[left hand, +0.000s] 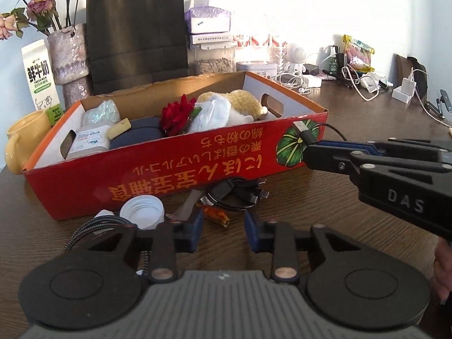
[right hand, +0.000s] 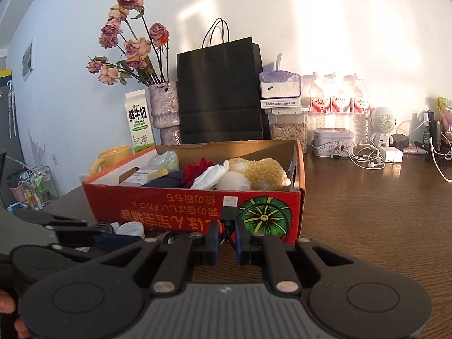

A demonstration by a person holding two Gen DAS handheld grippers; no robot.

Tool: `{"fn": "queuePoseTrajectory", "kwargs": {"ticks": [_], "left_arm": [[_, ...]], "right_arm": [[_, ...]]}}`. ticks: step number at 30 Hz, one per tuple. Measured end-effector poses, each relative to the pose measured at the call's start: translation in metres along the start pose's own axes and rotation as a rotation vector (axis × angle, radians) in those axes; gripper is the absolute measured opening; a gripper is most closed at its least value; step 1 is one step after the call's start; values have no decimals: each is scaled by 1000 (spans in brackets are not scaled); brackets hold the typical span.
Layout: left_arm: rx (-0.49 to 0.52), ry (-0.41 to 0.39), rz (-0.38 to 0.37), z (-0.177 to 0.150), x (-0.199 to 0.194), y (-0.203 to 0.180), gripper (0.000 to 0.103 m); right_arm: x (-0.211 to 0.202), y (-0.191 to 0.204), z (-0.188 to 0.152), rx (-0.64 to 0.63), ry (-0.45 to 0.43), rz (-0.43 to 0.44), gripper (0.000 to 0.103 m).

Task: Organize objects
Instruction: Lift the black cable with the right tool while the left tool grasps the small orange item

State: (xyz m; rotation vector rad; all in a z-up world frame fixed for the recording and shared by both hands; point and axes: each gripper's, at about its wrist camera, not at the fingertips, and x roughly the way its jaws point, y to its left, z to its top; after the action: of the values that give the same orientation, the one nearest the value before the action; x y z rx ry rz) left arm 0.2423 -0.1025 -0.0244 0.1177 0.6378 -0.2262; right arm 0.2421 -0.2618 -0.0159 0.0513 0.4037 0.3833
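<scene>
Our right claw (right hand: 226, 244) is squeezed tight on a black USB cable (right hand: 229, 212), just under its plug, and the plug sticks up in front of the red box (right hand: 175, 206) on the table (right hand: 367, 212). The rest of the cable hangs down in a loop by the green picture on the box. If we lift it over the wall too low, that loop could catch on the box edge and pull the cable out of our grip. Our left claw (left hand: 224, 233) is down low by the front of the box with a gap between its two sides, and nothing is pinched in it yet. Right in front of it lie an orange wrapper (left hand: 216, 214), a white cap (left hand: 142, 212) and a pile of black cables (left hand: 240, 193). A braided cord (left hand: 113, 224) runs under its left side. If we close here, we might grab two things at once, or drag the cord along. The cap could roll away if we bump it. The box is already pretty full, with a red flower (left hand: 178, 114) and a fluffy toy (left hand: 243, 100) inside, so new things could slide back out.
</scene>
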Motion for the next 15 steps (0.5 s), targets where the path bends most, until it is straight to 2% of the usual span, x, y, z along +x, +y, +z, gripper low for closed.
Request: {"fn": "queuePoseTrajectory", "kwargs": {"ticks": [4,15], "left_arm": [[-13,24,3,2,8,-1,26],[-71,34,25,5,17,4,26]], "right_arm": [[0,1,0,-3,-2,4,10],[1,2,0,-13,2,11,10]]}}
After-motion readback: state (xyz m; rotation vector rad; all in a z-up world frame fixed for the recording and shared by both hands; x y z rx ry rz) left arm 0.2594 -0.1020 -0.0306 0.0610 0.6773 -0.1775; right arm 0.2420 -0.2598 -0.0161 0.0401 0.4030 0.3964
